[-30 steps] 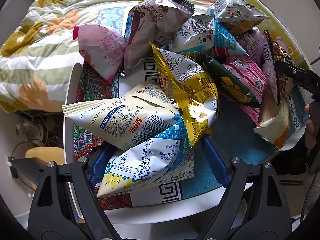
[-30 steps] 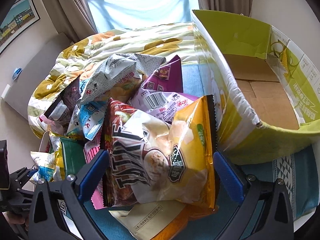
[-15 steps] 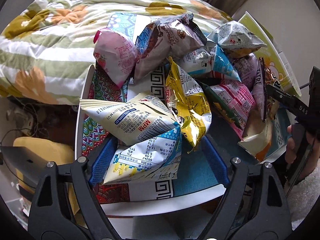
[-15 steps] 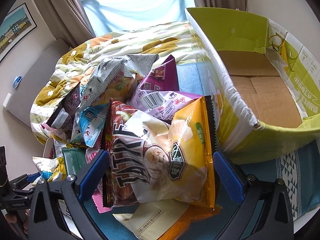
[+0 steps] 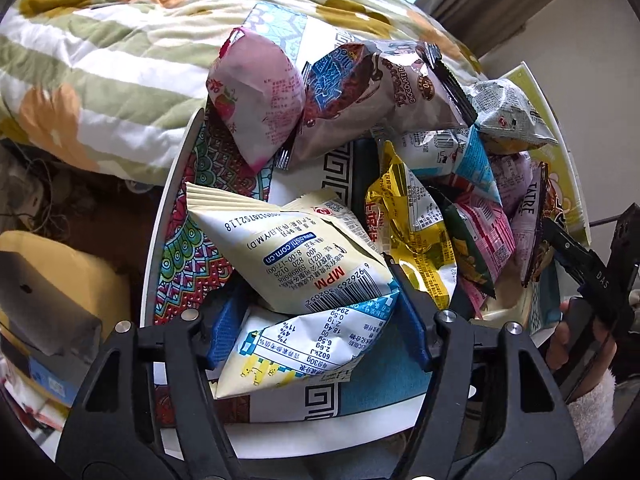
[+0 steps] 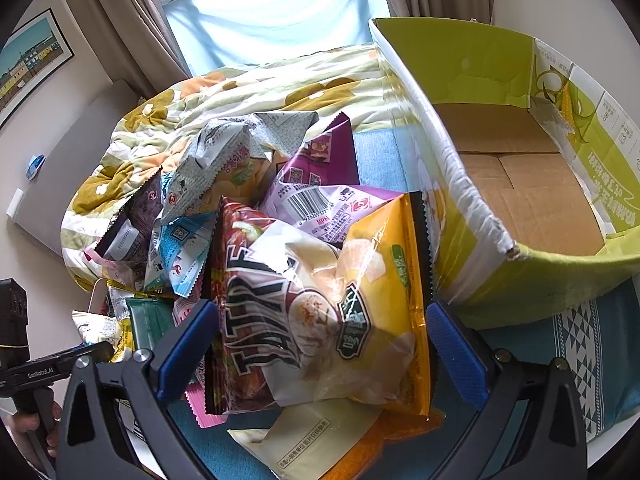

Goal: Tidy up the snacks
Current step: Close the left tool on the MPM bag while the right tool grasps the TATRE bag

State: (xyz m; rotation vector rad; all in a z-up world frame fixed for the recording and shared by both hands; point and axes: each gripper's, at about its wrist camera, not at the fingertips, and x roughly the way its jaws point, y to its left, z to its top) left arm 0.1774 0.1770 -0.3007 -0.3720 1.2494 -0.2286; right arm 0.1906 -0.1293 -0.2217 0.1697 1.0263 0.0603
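Snacks sit in a loose heap on the round table point(image 5: 160, 248), nothing sorted that I can see. Green carton point(image 6: 472, 56) at the right of the right wrist view shows only bare cardboard floor, so I judge the task barely started, whole pile left to move.

My left gripper point(image 5: 316, 320) has its jaws closing around the cream snack bag point(image 5: 304, 248), lower centre of the left wrist view. The blue pads flank the bag and its blue-white lower half; the right pad touches, but I can't confirm a firm squeeze yet.

My right gripper point(image 6: 320, 352) stands wide, pads either side of the yellow chip bag point(image 6: 332, 304) in the lower centre, with clear gaps on both sides, nothing gripped.

More of the pile: pink strawberry pouch point(image 5: 256, 96) and brown chocolate bag point(image 5: 380, 92) in the upper centre of the left view, gold foil bag point(image 5: 408, 220) just right of my cream bag, leaning on it.

Edges: table rim runs down the left of the left view, and the cream bag lies near it, so a slip could drop it to the cluttered floor. Floral quilt point(image 5: 100, 60) presses the far edge. Carton wall stands just beside the yellow bag; lifting over that lip looks like the only open route. The two grippers work close together, little spare room.
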